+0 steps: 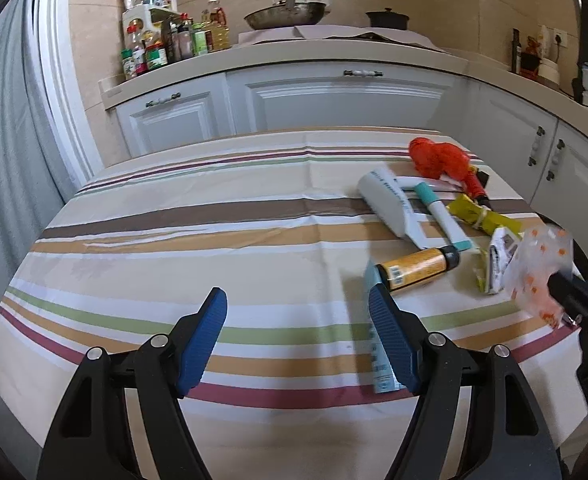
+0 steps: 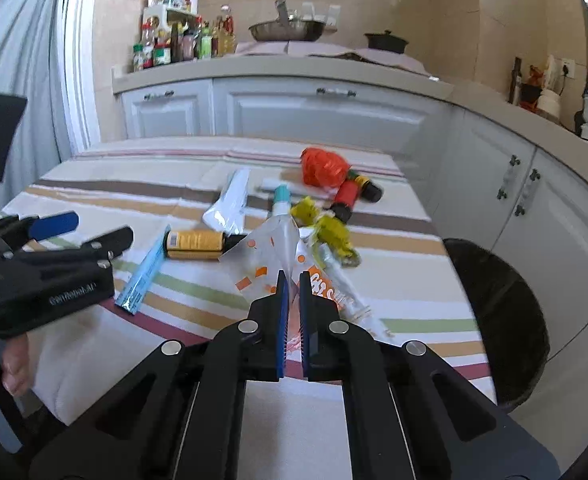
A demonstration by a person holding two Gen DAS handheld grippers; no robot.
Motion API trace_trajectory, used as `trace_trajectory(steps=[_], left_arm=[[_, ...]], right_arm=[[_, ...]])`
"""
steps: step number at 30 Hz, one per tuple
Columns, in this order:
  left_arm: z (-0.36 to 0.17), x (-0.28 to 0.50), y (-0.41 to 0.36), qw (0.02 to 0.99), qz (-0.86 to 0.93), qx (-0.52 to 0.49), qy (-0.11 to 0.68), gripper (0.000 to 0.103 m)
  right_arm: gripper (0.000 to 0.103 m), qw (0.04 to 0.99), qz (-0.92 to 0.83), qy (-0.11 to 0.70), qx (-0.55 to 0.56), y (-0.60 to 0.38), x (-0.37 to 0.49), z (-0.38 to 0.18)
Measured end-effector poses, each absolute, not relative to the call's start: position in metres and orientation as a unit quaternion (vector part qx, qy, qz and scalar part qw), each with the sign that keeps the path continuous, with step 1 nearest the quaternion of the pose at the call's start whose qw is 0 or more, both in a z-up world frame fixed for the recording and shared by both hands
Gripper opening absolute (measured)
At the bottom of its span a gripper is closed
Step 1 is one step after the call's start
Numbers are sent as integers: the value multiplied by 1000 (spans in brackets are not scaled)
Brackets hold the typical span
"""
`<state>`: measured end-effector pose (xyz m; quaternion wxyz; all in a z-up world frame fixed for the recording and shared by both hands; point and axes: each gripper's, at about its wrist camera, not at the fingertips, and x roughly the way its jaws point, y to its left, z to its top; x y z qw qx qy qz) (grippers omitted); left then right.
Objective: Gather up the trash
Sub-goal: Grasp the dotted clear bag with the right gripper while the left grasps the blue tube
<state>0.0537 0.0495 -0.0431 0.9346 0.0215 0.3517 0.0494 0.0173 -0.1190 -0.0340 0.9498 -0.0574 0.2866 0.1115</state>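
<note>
Left to right, table with striped cloth [image 1: 174, 216]. Left gripper [image 1: 297, 336] hovering over near-left part of table, jaws standing wide, nothing between them; blue flat packet [image 1: 379, 364] lying just beside the right finger, long axis running away from near edge. Next right, orange bottle [image 1: 417, 266] lying on its side, long axis across the table, touching far end of blue packet. Further in, white lint roller [image 1: 385, 204], teal-capped tube [image 1: 441, 216], yellow wrapper [image 1: 481, 216], red bag [image 1: 437, 160] clustering toward far-right corner. Right gripper [image 2: 292, 284] pinching clear wrapper with orange dots [image 2: 262, 252], jaws narrow, closed onto the film, wrapper standing up off the cloth near the right edge; white printed packet [image 2: 333, 292] lying just beside it on the cloth. Black bin [image 2: 493, 320] sitting on floor beyond right edge of table, contents not visible, looking dark inside. Key relation, judging: held wrapper lying left of the bin, bin to the right and lower, so right hand nearer; coming move likely swinging right past the table edge and letting go over the bin. Remaining trash all sitting on table, none seen in the bin yet.
</note>
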Motion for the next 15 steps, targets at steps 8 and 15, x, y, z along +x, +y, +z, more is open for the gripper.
trace_trajectory(steps=[8, 15], left_arm=[[-52, 53, 29, 929, 29, 32, 368, 65], [-67, 54, 14, 920, 13, 48, 388, 23]], right_arm=[[5, 959, 77, 272, -38, -150, 12, -26], [5, 961, 55, 270, -18, -173, 12, -26]])
